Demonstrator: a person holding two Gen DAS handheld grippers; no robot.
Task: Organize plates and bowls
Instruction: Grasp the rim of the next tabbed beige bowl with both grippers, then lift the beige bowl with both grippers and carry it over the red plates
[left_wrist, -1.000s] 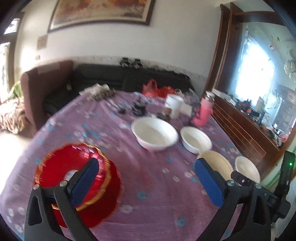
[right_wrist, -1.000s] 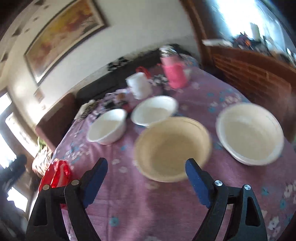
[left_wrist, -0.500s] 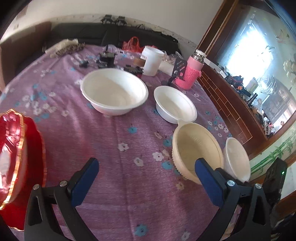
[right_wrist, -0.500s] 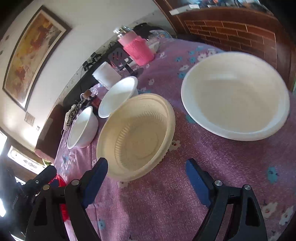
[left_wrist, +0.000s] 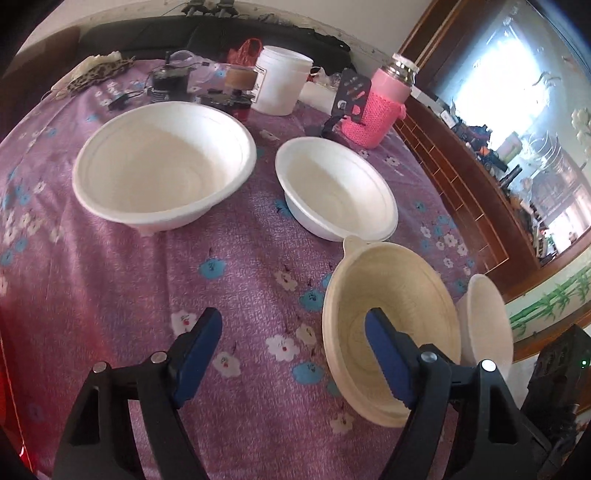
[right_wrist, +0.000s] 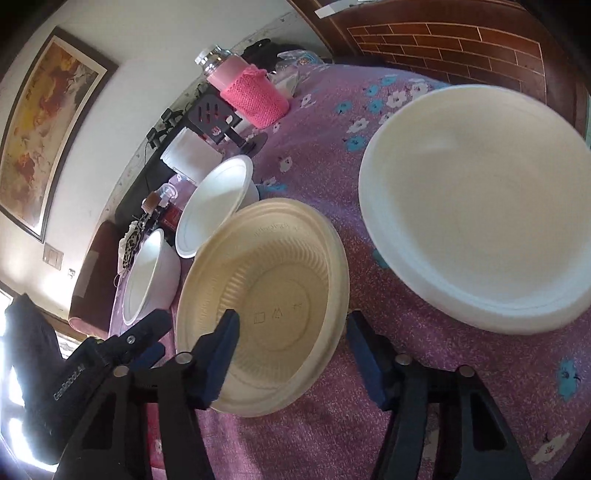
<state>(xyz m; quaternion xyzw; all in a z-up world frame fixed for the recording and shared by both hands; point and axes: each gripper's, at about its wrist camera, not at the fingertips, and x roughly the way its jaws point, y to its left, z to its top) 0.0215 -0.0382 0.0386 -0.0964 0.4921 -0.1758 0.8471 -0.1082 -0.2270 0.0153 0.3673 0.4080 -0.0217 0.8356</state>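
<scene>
- Here, in my right wrist view, the cream-coloured ribbed disposable pulp bowl sits at lower centre on the purple flowered tablecloth, with the wide shallow white foam plate just beside it at right.
- My right gripper has just been closing; its jaws are part open and straddle the bowl's near rim, left pad inside the bowl and right pad outside, not yet pinching as far as I can tell.
- My left gripper has also been closing and holds nothing; in its view the right pad stands in front of the same bowl at lower right.
- The large deep white foam bowl and the smaller white foam bowl wait across the upper half of the left view.
- I judge the cream bowl feather-light, thin-walled and a little flexible, so it could buckle or skate on the cloth.
- I'd pinch the rolled rim gently, wall between the pads, and lift straight.
</scene>
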